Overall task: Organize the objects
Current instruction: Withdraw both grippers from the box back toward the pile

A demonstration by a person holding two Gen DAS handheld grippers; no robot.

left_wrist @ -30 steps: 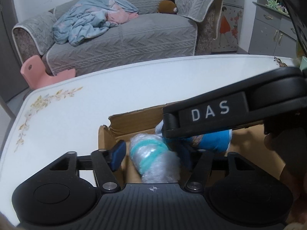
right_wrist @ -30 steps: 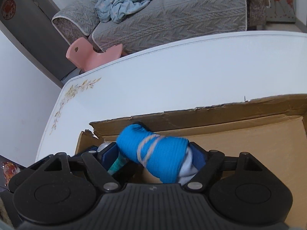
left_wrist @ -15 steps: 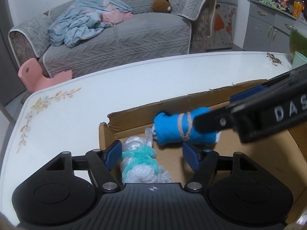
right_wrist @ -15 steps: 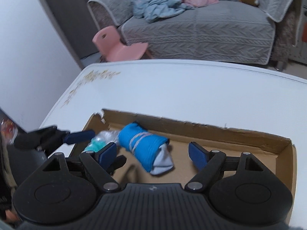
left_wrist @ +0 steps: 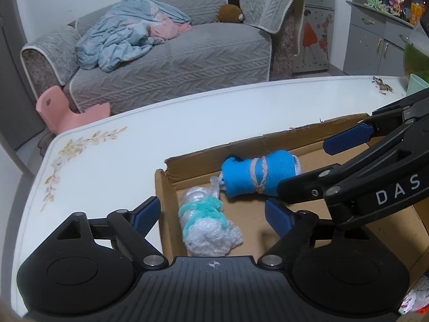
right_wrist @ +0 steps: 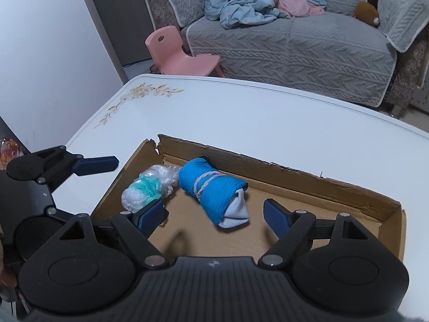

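Observation:
A shallow cardboard box (left_wrist: 241,145) (right_wrist: 295,177) sits on the white table (left_wrist: 134,161) (right_wrist: 241,112). In its left end lie a teal-and-white bundle in clear wrap (left_wrist: 206,222) (right_wrist: 144,187) and a blue sock roll tied with string (left_wrist: 257,174) (right_wrist: 214,190). My left gripper (left_wrist: 211,212) hovers over the bundle with its jaws opening, and the pads are off it. My right gripper (right_wrist: 213,212) stands open above the blue roll without touching it. One blue pad (left_wrist: 348,138) of the right gripper reaches in from the right.
Beyond the table stand a grey sofa (left_wrist: 174,61) with a heaped blue blanket and a pink child's chair (right_wrist: 179,53). Grey cabinets (left_wrist: 375,43) are at the far right. A green cup (left_wrist: 417,86) and some crumbs (left_wrist: 382,86) sit at the table's far right corner.
The right gripper let go of the blue roll, which now rests on the box floor. The left jaws spread away from the wrapped bundle. Both grippers drew up and back.

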